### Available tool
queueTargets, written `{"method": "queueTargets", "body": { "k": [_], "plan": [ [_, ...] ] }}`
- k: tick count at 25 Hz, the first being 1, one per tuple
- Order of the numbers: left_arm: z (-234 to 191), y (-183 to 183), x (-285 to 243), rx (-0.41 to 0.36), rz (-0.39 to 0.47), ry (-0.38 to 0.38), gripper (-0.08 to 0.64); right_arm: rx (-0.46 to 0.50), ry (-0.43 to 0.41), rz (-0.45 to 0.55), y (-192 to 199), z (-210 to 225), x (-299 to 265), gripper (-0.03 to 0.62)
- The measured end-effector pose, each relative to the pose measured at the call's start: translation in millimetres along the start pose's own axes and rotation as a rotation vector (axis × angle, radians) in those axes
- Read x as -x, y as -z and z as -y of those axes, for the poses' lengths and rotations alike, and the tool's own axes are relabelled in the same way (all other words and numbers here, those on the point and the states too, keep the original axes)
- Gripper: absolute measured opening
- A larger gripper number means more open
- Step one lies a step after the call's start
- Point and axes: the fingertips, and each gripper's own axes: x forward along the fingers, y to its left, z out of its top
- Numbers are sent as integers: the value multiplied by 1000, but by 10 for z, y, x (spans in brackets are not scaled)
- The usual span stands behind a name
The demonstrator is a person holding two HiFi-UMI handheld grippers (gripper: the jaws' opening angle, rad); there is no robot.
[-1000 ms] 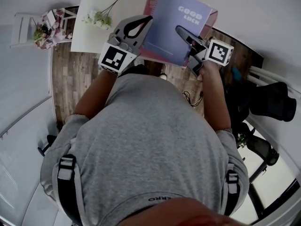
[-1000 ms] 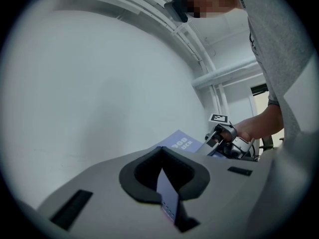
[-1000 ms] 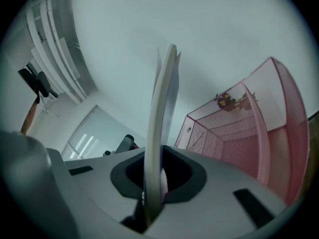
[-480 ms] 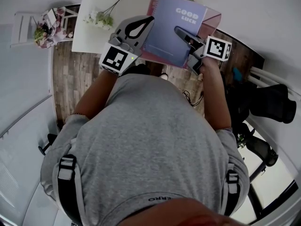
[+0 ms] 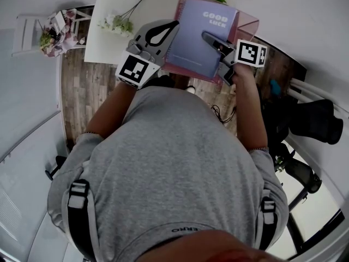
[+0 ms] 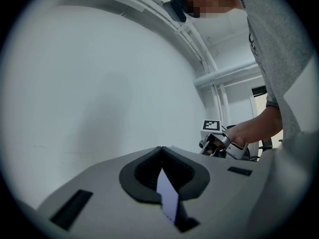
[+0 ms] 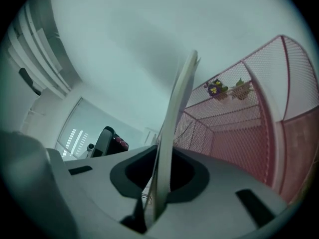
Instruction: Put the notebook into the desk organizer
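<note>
I hold the thin lavender notebook (image 5: pixel 203 37), its smooth cover printed GOOD LUCK, between both tools. The left gripper (image 5: pixel 173 23) has its grey moulded jaws pressed onto the left edge, and the right gripper (image 5: pixel 207 35) has its jaws pinching the other side, where the pages show edge-on as a pale sliver. The notebook sits tilted over the pink wire-mesh desk organizer (image 5: pixel 248 23) at the edge of the white table (image 5: pixel 109 42); I cannot tell whether its lower edge is inside.
</note>
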Motion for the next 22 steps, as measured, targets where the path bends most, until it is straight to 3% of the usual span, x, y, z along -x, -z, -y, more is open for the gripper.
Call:
{"method": "queueTargets", "body": {
  "k": [4,14,22],
  "plan": [
    [1,29,-5,-9,-17,9,20,10,70,-12,15,94,15,64],
    [-31,22,-25,10,0,25,18,70,101,-26,-16,156,-87,77],
    [-113,97,-10,15,-22,34,20,170,219,-41,-8,243,-120,106]
  ]
}}
